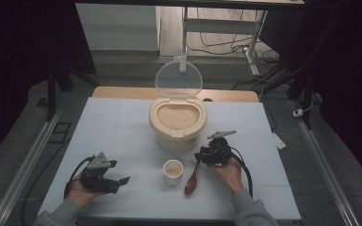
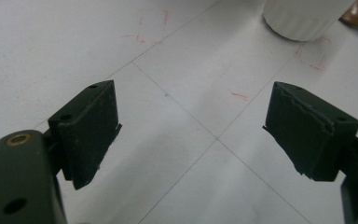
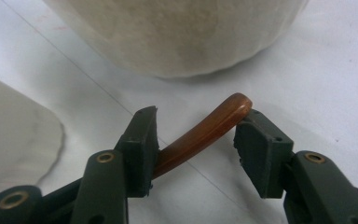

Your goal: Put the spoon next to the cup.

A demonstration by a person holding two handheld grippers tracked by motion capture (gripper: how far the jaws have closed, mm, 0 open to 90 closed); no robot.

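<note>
While both tools (image 1: 122, 180) (image 1: 202, 153) gape, spoon (image 1: 192, 181) lies on pale gridded table (image 1: 122, 127); dim room.

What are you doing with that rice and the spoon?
A person is working at a table with a gripper in each hand. The right gripper has its jaws apart around the handle of a brown spoon, which lies beside a small cup of rice. Behind them stands a big rice container with its lid up. The left gripper rests open, holding nothing.
</note>
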